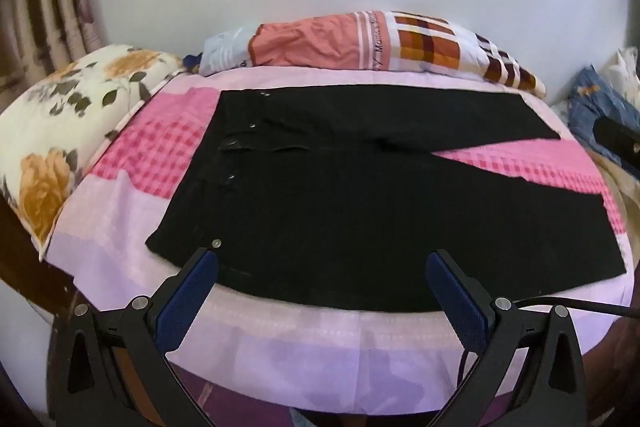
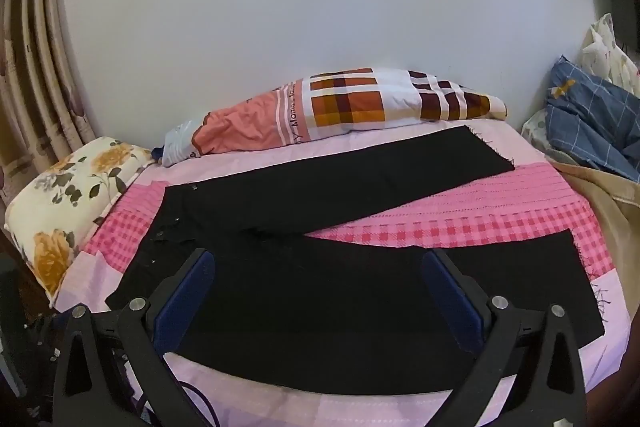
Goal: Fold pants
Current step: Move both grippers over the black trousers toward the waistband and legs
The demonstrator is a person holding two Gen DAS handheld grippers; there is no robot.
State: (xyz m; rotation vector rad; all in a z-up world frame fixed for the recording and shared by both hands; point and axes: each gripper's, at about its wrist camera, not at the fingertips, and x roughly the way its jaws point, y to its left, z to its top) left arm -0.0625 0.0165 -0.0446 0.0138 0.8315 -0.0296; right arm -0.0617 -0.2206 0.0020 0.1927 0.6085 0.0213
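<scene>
Blue-padded left tongs (image 1: 322,261) gape wide, holding nothing, poised above the near edge of the black fabric pants (image 1: 320,195), which lie flat with legs splayed on the pink checked bed sheet (image 1: 160,147). A pinch there could catch sheet along with cloth.

Right tongs (image 2: 318,261) likewise gape empty over the near leg; uneven grips would likely skew the fold, leaving frayed hems (image 2: 584,259) mismatched.

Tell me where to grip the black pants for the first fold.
Probably the near leg's outer edge on the black pants, approached from the bed's front: it lies flat under both open grippers, left gripper by the waistband, right gripper farther along.
</scene>
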